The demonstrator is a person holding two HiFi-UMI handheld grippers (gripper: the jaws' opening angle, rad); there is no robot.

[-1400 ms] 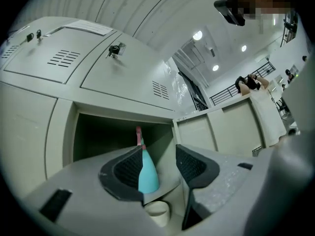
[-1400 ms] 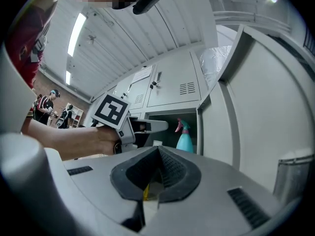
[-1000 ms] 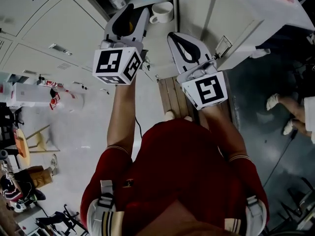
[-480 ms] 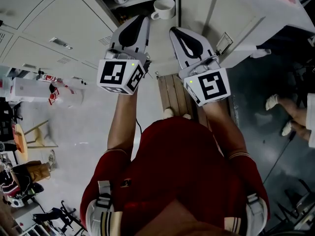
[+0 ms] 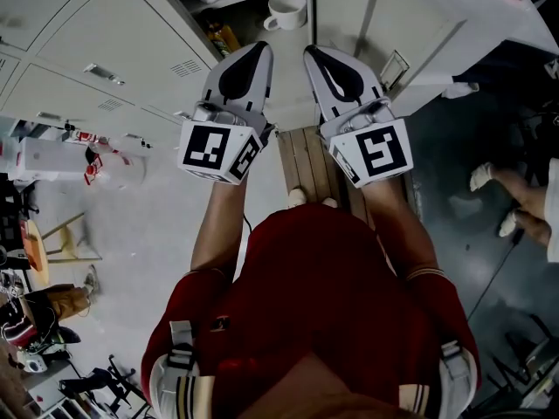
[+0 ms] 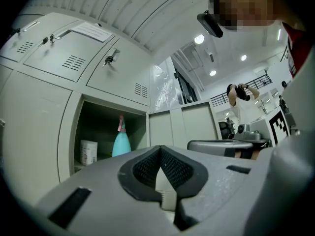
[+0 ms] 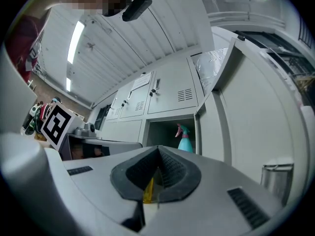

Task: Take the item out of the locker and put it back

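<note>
The open locker (image 5: 247,17) holds a white mug (image 5: 286,10), a small yellow item (image 5: 223,37), a white container (image 6: 88,152) and a teal spray bottle (image 6: 121,141). My left gripper (image 5: 256,51) hangs just outside the locker, below the yellow item and apart from it. Its jaws have just been closing and now meet with nothing between them (image 6: 160,149). My right gripper (image 5: 313,53) is beside it, shut (image 7: 158,149). A thin yellow sliver shows in the slit below the right gripper's tips, and I cannot tell what it is. The spray bottle (image 7: 184,140) also shows in the right gripper view.
The locker door (image 7: 256,132) stands open on the right. Closed lockers (image 5: 105,33) fill the left. A wooden slatted platform (image 5: 306,168) lies under me. Another person's feet (image 5: 489,177) are at the far right, and clutter lines the left floor edge.
My left gripper has drawn back out of the locker towards me, and its jaws have closed. The yellow item now stands uncovered on the shelf. The right gripper has stayed put.
</note>
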